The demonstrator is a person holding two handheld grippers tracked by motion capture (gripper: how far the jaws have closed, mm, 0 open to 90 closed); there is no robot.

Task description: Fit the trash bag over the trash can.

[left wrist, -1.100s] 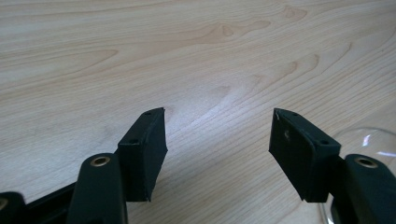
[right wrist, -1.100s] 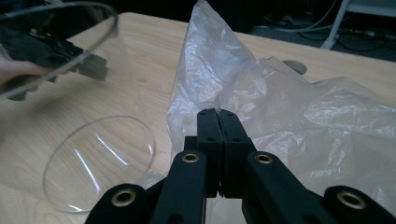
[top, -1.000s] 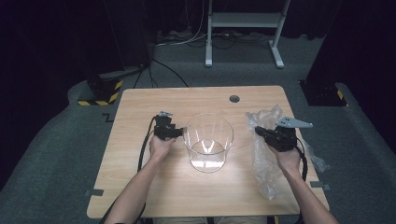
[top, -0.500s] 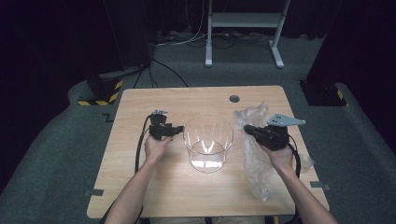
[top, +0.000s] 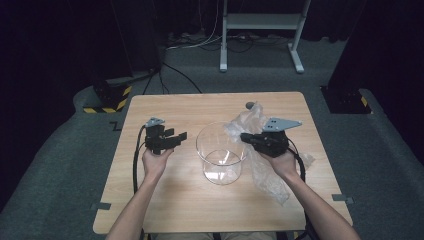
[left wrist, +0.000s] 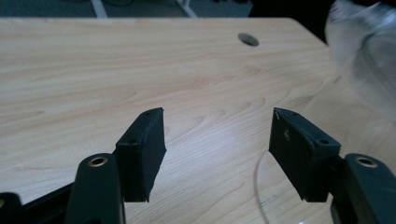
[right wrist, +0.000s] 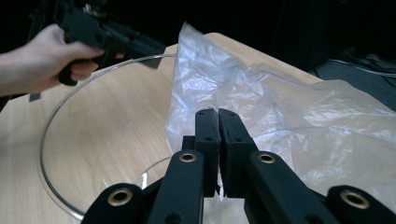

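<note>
Plastic bag (top: pixel 248 122) pinched by right tool (top: pixel 245 137) beside bowl (top: pixel 221 153).

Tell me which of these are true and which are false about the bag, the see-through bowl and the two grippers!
1. The right gripper is shut on the plastic bag. True.
2. The left gripper is holding the bag too. False: its jaws stand wide open with nothing between them, above the bare table.
3. The clear container stands between the two grippers. True.
4. The container is full of water. False: it looks empty, and the wood shows through it.
5. The bag is already all inside the container. False: most of it lies on the table on the right side, with only an edge lifted near the rim.
</note>
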